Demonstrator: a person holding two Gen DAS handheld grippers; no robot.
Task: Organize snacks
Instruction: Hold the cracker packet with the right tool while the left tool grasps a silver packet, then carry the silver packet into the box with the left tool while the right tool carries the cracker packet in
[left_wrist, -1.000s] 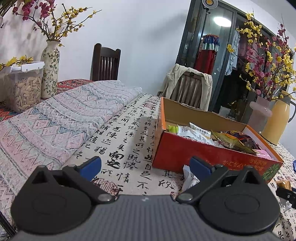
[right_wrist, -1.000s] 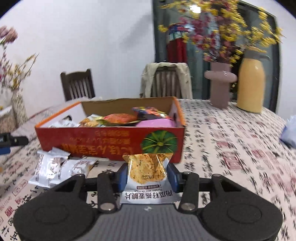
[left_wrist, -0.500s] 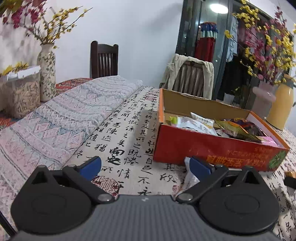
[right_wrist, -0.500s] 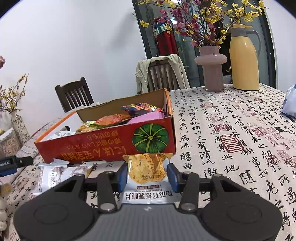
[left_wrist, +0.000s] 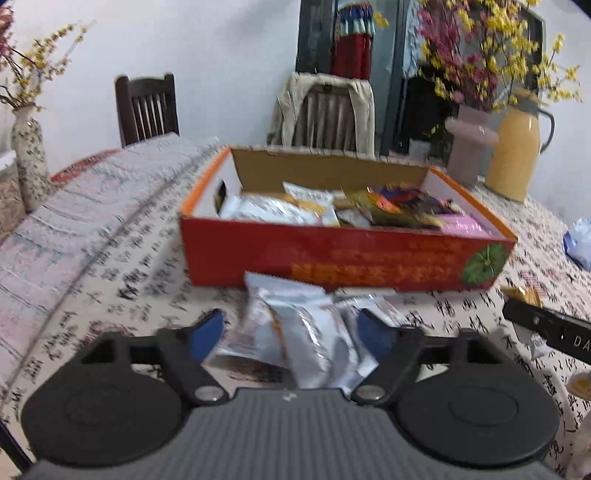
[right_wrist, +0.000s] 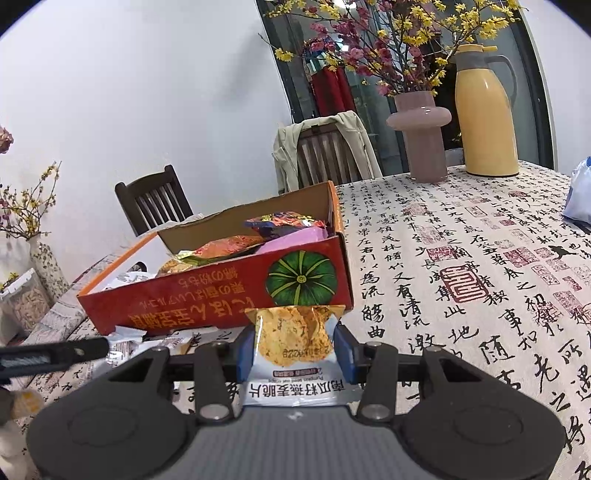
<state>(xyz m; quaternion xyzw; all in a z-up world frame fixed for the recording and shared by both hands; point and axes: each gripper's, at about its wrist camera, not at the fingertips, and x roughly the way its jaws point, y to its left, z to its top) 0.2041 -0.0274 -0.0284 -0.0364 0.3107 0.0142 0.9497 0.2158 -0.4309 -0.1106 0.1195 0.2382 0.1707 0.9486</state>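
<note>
While left gripper (left_wrist: 291, 328) jaws closing around silver foil snack packets (left_wrist: 295, 332) near red cardboard box (left_wrist: 332, 254), right gripper (right_wrist: 293, 349) pinches orange crisp packet (right_wrist: 293, 332). Risk: overlapping packets slip, stray one dragged.

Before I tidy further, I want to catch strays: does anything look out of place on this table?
Yes. Several silver snack packets lie loose on the tablecloth in front of the red box, not inside it like the other snacks. The left gripper is closing around them.
</note>
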